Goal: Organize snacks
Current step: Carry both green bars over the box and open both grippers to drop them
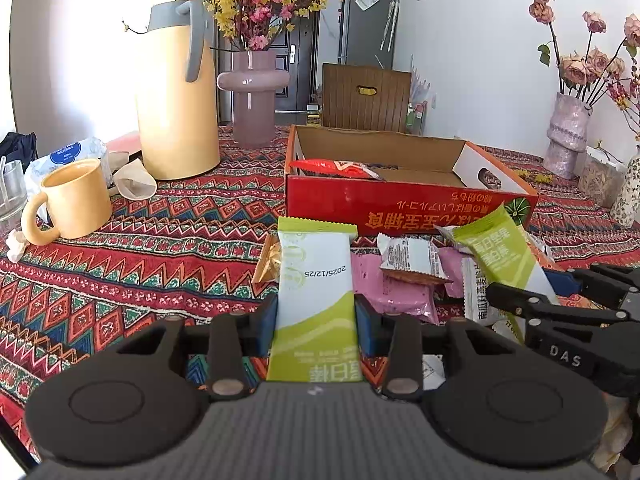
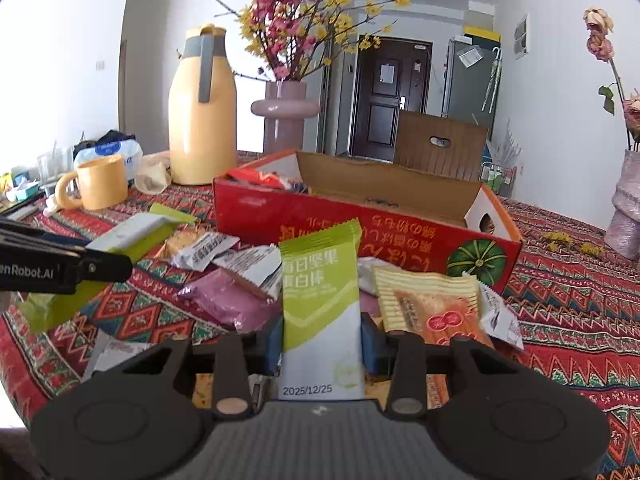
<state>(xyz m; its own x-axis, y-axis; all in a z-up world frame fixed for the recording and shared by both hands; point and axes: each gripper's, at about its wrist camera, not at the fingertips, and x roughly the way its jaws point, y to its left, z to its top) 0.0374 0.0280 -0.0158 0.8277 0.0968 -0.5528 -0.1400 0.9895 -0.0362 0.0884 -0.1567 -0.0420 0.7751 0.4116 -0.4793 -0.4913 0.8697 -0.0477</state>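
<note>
My left gripper (image 1: 316,316) is shut on a green and white snack bar (image 1: 310,276), held upright above the patterned tablecloth. My right gripper (image 2: 322,340) is shut on a matching bar (image 2: 320,280); in the left wrist view that bar (image 1: 500,248) leans at the right. Between the two lies a pile of loose snacks, among them a pink packet (image 2: 232,296) and a yellow and orange packet (image 2: 432,304). Just behind the pile stands an open red cardboard box (image 1: 400,204) with a red packet (image 1: 332,168) in its left end.
A tall yellow jug (image 1: 176,92), a yellow mug (image 1: 76,200) and a pink vase of flowers (image 1: 254,92) stand at the back left. Another vase (image 1: 564,132) stands at the right edge. A brown chair back (image 1: 366,96) rises behind the box.
</note>
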